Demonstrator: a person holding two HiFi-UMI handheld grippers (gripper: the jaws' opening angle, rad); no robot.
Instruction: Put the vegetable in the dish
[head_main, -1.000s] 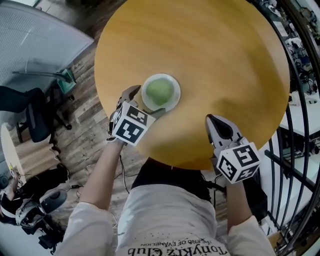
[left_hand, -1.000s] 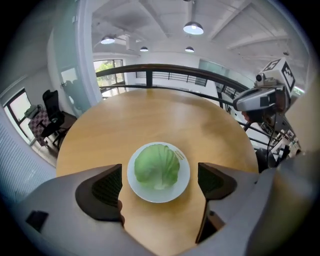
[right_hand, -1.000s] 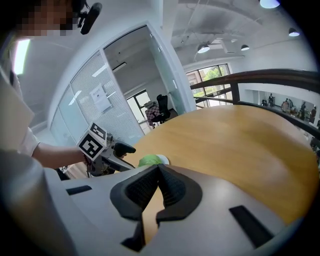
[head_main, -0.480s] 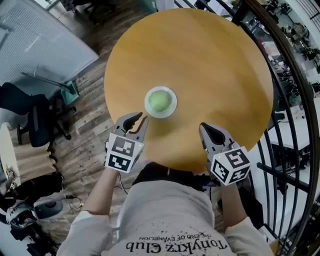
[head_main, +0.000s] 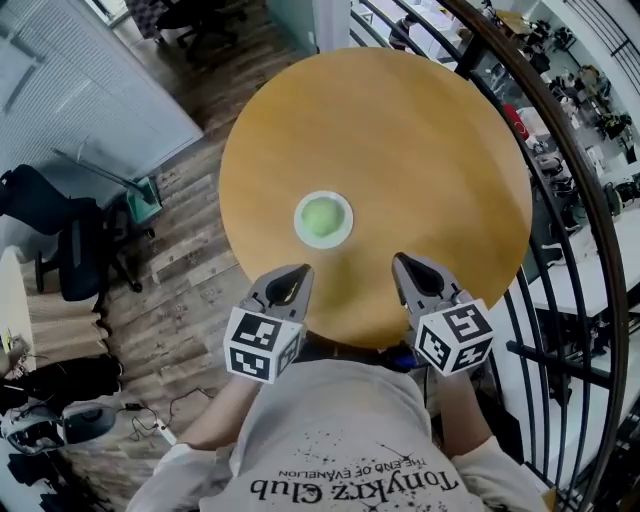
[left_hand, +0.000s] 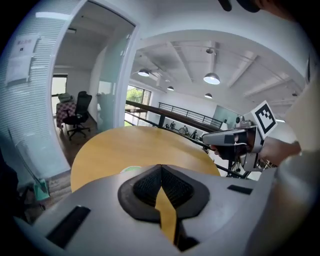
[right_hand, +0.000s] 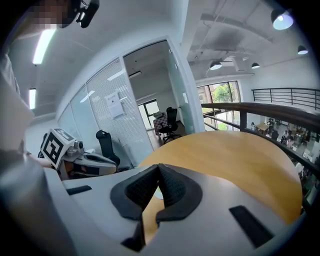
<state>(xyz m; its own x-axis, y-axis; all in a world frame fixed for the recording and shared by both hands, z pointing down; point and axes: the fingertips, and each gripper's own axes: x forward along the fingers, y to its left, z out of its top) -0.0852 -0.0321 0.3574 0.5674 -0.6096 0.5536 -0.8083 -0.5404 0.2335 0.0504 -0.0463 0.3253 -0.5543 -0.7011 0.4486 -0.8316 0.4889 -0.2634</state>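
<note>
A green vegetable (head_main: 321, 216) lies in a small white dish (head_main: 340, 235) near the middle of the round wooden table (head_main: 420, 140). My left gripper (head_main: 302, 272) is shut with nothing in it and hovers at the table's near edge, a little short of the dish. My right gripper (head_main: 399, 262) is also shut and empty, at the near edge to the dish's right. In the left gripper view the pads (left_hand: 160, 169) meet, with a sliver of the dish (left_hand: 131, 170) beyond them. In the right gripper view the jaws (right_hand: 157, 169) are closed tip to tip.
A curved dark railing (head_main: 560, 200) runs along the table's right side. Black office chairs (head_main: 70, 250) stand on the wooden floor to the left, by a glass partition (head_main: 90, 80). The person's torso is just behind the near table edge.
Both grippers drew back from the dish to the near table edge. The left jaws, open beside the dish a second ago, have closed empty. The vegetable stays in the dish.
</note>
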